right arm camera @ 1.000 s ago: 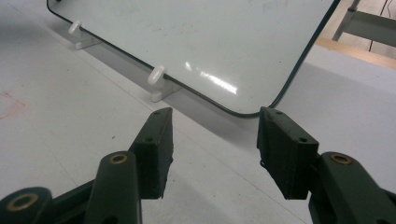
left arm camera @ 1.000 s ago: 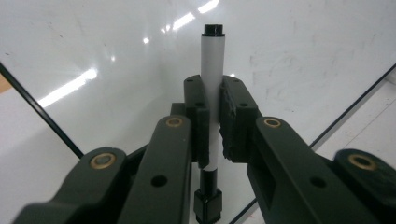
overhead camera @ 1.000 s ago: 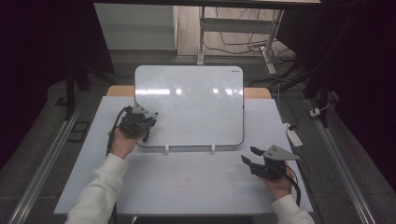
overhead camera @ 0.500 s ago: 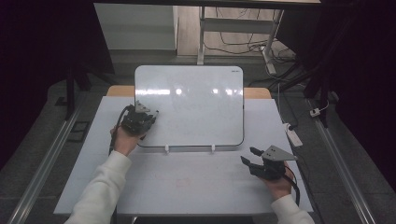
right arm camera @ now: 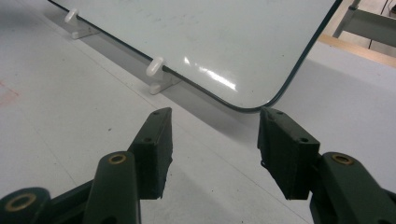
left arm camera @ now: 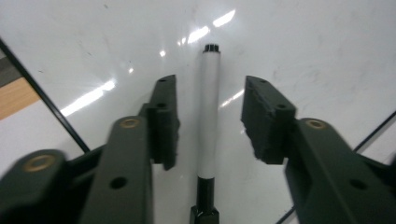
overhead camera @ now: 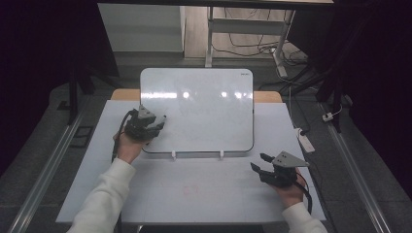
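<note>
Work in hand: a whiteboard marker [left arm camera: 208, 116] lies on the whiteboard [overhead camera: 204, 104], between the jaws of the left gripper [left arm camera: 209, 121].
Marker position: near the board's left edge, lengthwise between the pads, black cap end pointing away from the camera. In the high view the left gripper [overhead camera: 145, 127] hides it.
Left gripper state: the jaws have just been opening; both pads stand clear of the white barrel, with a gap on each side. The marker is released, not held.
Right gripper state: the right gripper [overhead camera: 265, 167] rests on the table [overhead camera: 204, 194] below the board's lower right corner, jaws apart, nothing between them.
Handling, marker: judged light, stiff and smooth. The round barrel is likely to roll on the glossy board or twist under an off-centre pinch.
Grip point: take the white barrel at mid-length, pads square to its sides, clear of the cap.
Surface: the whiteboard is glossy, shows light reflections, and sits on two small white clips [right arm camera: 156, 67] along its lower edge. Expect it to shift if pushed sideways. The table top is matt white with a faint red smudge [overhead camera: 191, 190].
Room: dark surroundings; cables [overhead camera: 252, 48] and table legs lie on the floor beyond the table.
</note>
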{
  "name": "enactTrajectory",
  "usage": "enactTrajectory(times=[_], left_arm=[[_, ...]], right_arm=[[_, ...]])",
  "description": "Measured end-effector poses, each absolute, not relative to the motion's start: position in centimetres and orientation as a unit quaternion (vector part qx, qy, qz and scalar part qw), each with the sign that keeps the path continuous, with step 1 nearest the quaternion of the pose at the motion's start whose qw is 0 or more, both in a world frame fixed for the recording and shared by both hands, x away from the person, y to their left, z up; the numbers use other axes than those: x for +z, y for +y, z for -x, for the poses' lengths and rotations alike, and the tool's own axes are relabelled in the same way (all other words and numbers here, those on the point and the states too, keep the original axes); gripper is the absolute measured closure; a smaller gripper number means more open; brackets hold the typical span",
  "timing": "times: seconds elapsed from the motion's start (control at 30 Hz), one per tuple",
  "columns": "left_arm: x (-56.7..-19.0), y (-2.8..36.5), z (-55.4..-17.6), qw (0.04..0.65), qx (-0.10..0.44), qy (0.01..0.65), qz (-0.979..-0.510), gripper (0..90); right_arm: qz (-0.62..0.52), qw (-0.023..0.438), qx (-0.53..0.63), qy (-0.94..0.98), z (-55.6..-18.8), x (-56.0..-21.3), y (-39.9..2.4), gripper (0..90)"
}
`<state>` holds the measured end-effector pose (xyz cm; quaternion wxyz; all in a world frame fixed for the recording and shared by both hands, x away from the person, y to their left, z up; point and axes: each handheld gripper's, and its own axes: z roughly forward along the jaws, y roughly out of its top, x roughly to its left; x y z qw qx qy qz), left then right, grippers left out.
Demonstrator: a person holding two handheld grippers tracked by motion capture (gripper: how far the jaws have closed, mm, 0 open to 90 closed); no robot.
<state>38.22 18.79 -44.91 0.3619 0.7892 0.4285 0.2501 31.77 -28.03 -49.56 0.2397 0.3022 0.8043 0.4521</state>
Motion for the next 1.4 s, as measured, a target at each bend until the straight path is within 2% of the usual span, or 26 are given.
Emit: enactTrajectory(times=[0.1, 0.47, 0.97, 1.4], left_arm=[[-44.5, 19.3, -37.2, 0.385, 0.249, 0.425, -0.781, 45.5], [-44.3, 21.8, -32.6, 0.425, 0.235, 0.415, -0.77, 37.0], [-48.3, 23.4, -26.3, 0.443, 0.168, 0.397, -0.786, 33.1], [-50.2, 23.6, -25.3, 0.431, 0.16, 0.4, -0.793, 32.2]], right_arm=[[-0.301, 0.238, 0.452, 0.806, -31.8, -49.6, -28.1, 44.5], [-0.306, 0.228, 0.447, 0.809, -32.1, -49.8, -28.3, 43.9], [-0.294, 0.219, 0.457, 0.81, -31.8, -50.1, -30.2, 40.1], [-0.289, 0.217, 0.456, 0.813, -31.9, -50.5, -30.7, 38.3]])
